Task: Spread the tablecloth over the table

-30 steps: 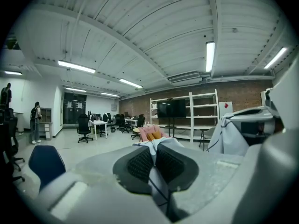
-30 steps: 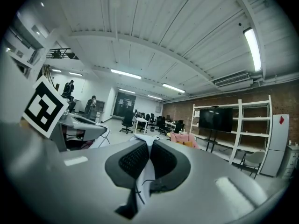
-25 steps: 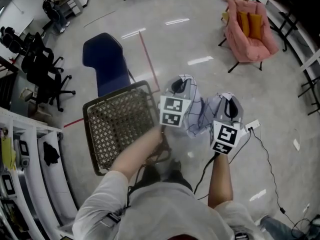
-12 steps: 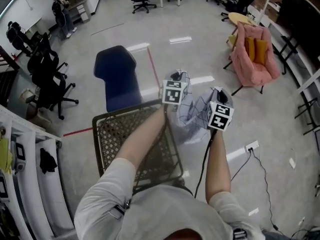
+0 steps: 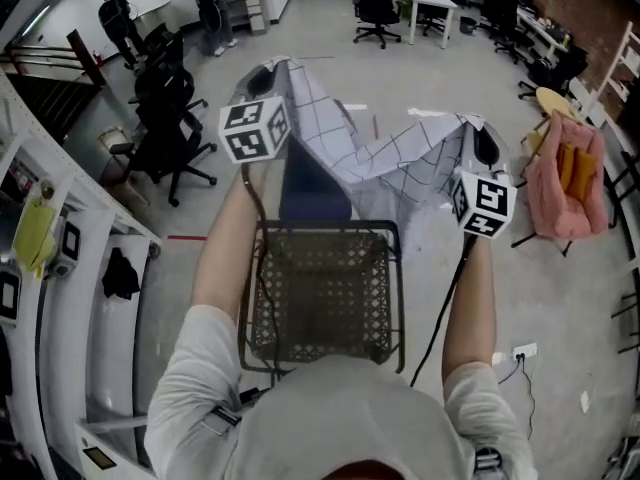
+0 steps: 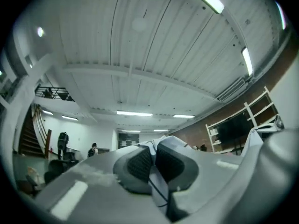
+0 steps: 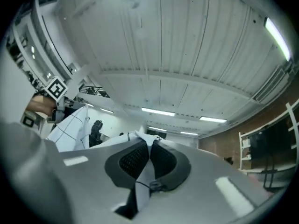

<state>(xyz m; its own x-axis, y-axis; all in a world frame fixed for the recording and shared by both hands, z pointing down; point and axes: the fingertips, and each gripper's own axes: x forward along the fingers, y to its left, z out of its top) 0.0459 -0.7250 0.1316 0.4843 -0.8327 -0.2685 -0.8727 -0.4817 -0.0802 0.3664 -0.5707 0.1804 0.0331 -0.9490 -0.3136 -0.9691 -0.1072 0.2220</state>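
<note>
1. Swept up and apart since a second ago: left gripper [image 5: 262, 73] and right gripper [image 5: 487, 144], from low and close together beside the table [image 5: 397, 298] to high and wide above its far edge, with the tablecloth [image 5: 400, 168] drawn out between them.
2. Fingers [image 6: 139, 164] of both grippers clamped shut on the tablecloth, with a pinched fold showing between their ribbed dark faces in each gripper view.
3. Hanging in mid-air as a sagging swag over and beyond the table's far rim, apparently clear of the top; lowest in the middle, bunched in folds near the left gripper.
4. Judged best for this step: hold both pinches firm, draw the grippers wider to take out the sag, carry the leading hem past the far rim, then lower evenly to land square and centred.
5. Thin, limp fabric, pale with a fine dark grid, likely to billow and drift sideways; underneath, an open woven lattice top in a dark metal frame with rounded corners, rough enough to snag a hem.
</note>
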